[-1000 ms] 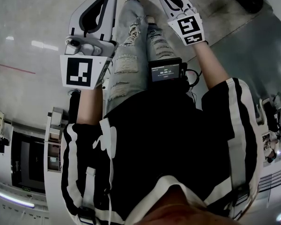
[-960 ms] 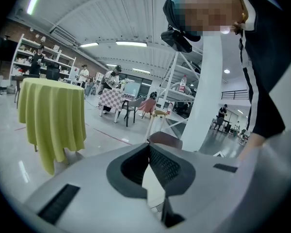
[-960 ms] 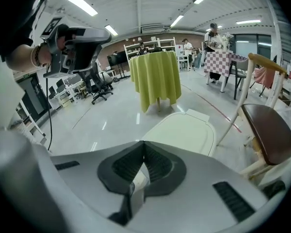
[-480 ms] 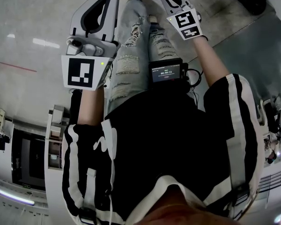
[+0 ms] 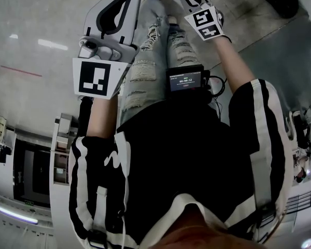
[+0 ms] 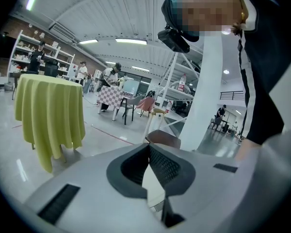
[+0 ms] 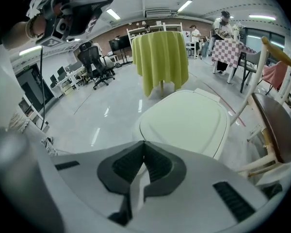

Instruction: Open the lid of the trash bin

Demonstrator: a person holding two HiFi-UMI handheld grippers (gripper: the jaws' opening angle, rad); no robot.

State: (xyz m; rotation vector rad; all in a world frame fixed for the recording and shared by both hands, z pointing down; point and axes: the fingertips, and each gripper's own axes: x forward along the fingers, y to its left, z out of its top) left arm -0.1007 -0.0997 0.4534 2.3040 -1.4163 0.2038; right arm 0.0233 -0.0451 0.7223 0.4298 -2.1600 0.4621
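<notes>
- two grippers, each with its jaws brought together tip to tip and nothing held between them
- left gripper (image 6: 148, 145) points out across the hall, away from the bin
- right gripper (image 7: 144, 142) points down at the trash bin (image 7: 218, 147), whose top fills the middle of the right gripper view
- the lid (image 7: 184, 123) is cream-white, smooth and rounded with a raised rim; it lies flat and shut on the bin
- the right tips sit at the lid's near edge; whether they touch it is hard to tell
- the bin stands on the glossy grey floor (image 7: 97, 115); a wooden chair (image 7: 274, 130) is just beside it, and a table draped in yellow-green cloth (image 7: 160, 57) is behind it
- seen from the head view, both grippers are held low in front of the person's torn jeans (image 5: 145, 61)
</notes>
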